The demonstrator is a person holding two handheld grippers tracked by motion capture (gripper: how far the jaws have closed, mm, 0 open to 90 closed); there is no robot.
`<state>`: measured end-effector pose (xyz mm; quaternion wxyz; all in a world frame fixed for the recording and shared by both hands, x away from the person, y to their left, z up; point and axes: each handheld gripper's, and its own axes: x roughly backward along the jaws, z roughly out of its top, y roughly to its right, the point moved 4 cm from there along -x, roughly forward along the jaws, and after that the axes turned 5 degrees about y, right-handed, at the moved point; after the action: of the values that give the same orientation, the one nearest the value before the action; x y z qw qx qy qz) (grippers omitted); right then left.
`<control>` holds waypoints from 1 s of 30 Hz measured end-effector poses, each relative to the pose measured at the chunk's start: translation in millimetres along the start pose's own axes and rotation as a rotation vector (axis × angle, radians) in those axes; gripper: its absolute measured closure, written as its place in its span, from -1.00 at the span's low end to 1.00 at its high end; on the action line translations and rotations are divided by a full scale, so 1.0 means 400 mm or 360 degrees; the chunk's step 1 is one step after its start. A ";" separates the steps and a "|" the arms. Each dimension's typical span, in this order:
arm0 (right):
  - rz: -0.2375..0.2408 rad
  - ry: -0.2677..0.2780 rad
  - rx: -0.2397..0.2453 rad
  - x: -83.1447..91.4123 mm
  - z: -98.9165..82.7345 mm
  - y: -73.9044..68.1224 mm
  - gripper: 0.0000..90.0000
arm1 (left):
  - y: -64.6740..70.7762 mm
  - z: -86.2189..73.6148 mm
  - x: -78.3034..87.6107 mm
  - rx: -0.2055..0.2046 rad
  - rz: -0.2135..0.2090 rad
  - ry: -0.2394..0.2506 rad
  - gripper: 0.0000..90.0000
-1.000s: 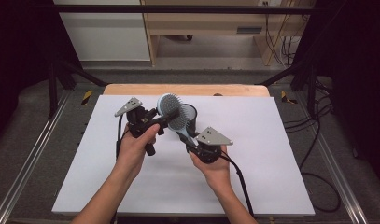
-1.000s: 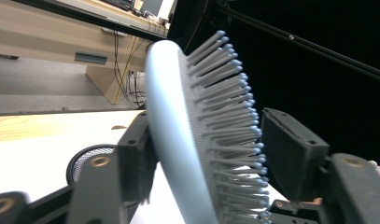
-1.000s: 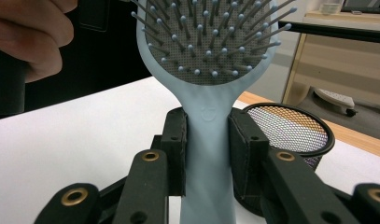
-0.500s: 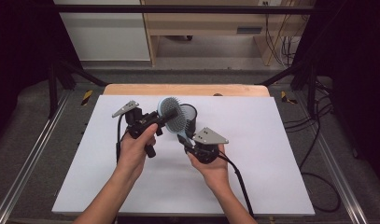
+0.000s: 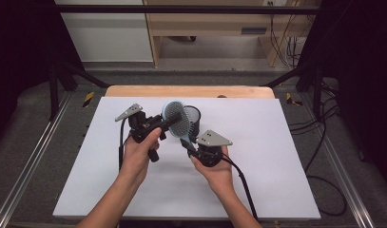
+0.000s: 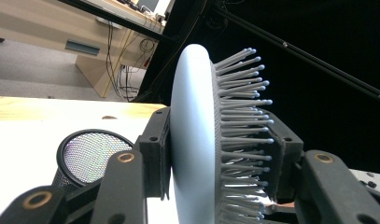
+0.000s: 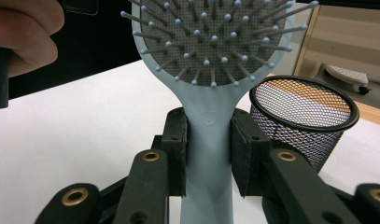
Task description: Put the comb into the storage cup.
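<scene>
Left gripper [image 5: 163, 124] jaws newly clamped across hairbrush [image 5: 177, 118] head.

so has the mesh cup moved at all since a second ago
No. The mesh cup stands at the same spot beneath the table's wooden far edge, behind the hairbrush.

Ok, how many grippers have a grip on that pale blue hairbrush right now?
2. The left gripper clamps the pale blue hairbrush across its bristled head; the right gripper clamps its handle, beside the black mesh cup.

Pale blue hairbrush [image 7: 211, 116] with grey bristle pad, black mesh cup [image 7: 302, 119], white table [image 5: 276, 156].
</scene>
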<state>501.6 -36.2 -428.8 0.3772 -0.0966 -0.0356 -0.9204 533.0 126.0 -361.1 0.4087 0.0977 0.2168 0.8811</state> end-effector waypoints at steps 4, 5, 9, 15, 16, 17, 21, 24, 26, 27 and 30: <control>0.0013 -0.0005 -0.0021 0.001 0.002 0.001 0.43 | 0.001 0.003 0.004 -0.0015 -0.0001 0.0004 0.15; 0.0008 -0.0008 -0.0033 0.002 0.002 0.003 0.34 | 0.000 0.004 0.005 -0.0014 0.0003 0.0008 0.15; -0.0002 -0.0020 -0.0059 0.007 0.003 0.010 0.11 | -0.001 0.012 0.011 -0.0015 0.0006 0.0037 0.15; 0.0031 -0.0152 -0.0083 0.008 -0.012 0.012 -0.34 | -0.008 0.016 0.016 -0.0060 0.0036 0.0042 0.15; 0.0041 -0.0171 -0.0075 0.009 -0.015 0.011 -0.38 | -0.009 0.016 0.016 -0.0059 0.0034 0.0045 0.15; 0.0047 -0.0186 -0.0067 0.010 -0.018 0.010 -0.42 | -0.010 0.018 0.017 -0.0058 0.0034 0.0051 0.15; 0.0059 -0.0210 -0.0057 0.021 -0.027 0.011 -0.54 | -0.008 0.025 0.023 -0.0094 0.0039 0.0080 0.15; 0.0065 -0.0221 -0.0113 0.032 -0.031 0.019 -0.59 | -0.005 0.033 0.029 -0.0119 0.0038 0.0096 0.15; 0.0076 -0.0253 -0.0162 0.041 -0.035 0.025 -0.66 | -0.003 0.038 0.032 -0.0128 0.0038 0.0105 0.15; 0.0074 -0.0258 -0.0169 0.044 -0.036 0.028 -0.69 | -0.002 0.040 0.036 -0.0137 0.0039 0.0105 0.14; 0.0038 -0.0272 -0.0171 0.065 -0.044 0.039 -0.76 | 0.003 0.047 0.044 -0.0164 0.0043 0.0102 0.14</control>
<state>492.0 -67.7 -440.7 0.3778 -0.1953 -0.0169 -0.9049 527.4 144.6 -344.0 0.3940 0.0513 0.1829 0.8993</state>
